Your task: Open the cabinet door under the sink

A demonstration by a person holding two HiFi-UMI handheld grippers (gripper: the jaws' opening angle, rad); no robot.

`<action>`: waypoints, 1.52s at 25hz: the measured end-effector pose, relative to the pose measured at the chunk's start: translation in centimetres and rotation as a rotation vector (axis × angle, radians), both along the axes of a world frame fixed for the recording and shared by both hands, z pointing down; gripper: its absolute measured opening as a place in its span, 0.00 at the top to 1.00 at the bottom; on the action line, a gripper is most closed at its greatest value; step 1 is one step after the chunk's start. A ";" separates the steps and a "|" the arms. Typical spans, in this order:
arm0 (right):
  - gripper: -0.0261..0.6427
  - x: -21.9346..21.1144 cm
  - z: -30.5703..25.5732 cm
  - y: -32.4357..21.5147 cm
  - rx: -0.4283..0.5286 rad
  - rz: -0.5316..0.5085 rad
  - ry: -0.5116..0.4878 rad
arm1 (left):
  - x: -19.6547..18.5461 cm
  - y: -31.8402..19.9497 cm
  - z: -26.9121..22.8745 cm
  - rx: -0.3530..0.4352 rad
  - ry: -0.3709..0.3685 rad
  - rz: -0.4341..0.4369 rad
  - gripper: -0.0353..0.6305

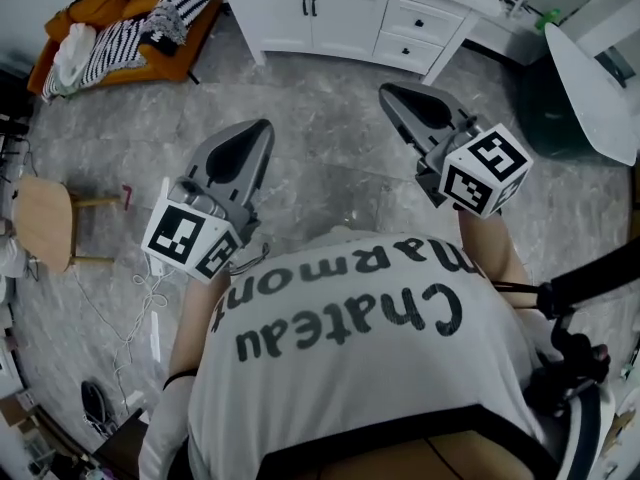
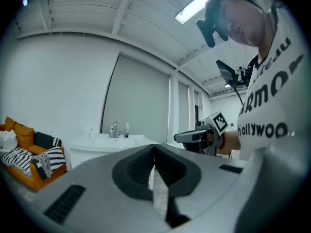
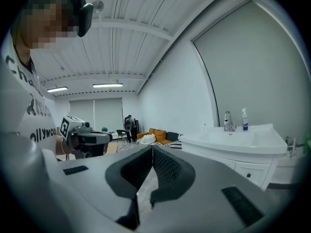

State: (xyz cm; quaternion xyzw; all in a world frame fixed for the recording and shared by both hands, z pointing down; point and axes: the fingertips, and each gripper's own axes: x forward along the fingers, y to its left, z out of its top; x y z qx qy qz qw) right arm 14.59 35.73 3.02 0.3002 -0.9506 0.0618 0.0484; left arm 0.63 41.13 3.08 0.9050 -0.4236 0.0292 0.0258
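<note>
**Two shut grippers held out toward a closed sink cabinet across the room**

Seen from above, a person in a pale printed shirt holds a gripper in each hand, both pointing roughly level. The left gripper has its jaws pressed together with nothing between them. The right gripper is the same, with its pads meeting at the tip and nothing held.

Past the tips lies a grey marbled floor. A wooden chair stands at its left edge, and an orange sofa heaped with striped cloth fills its far left corner.

The white cabinet stands at the floor's far edge, well apart from both grippers. Its two doors are closed, and their dark handles sit side by side at the middle seam. Drawers lie to the right of the doors. The sink sits on top, with a tap behind it.

This looks like the approach step, with nothing touched yet. The next move calls for closing the gap and lowering one gripper to handle height. Its jaws would then have to part, take one handle, and pull it outward along the door's swing.
</note>
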 end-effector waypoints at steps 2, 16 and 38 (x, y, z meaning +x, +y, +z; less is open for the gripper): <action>0.94 0.3 0.2 -1.2 -0.006 -0.007 0.004 | 0.5 -1.2 -0.1 0.006 -0.009 0.000 0.94; 0.94 1.4 2.2 -5.7 -0.055 -0.026 0.035 | 2.1 -5.7 2.5 -0.063 0.027 -0.002 0.94; 0.94 -6.0 2.2 -19.4 -0.092 0.114 0.092 | -5.1 -23.0 2.9 -0.093 0.009 0.182 0.94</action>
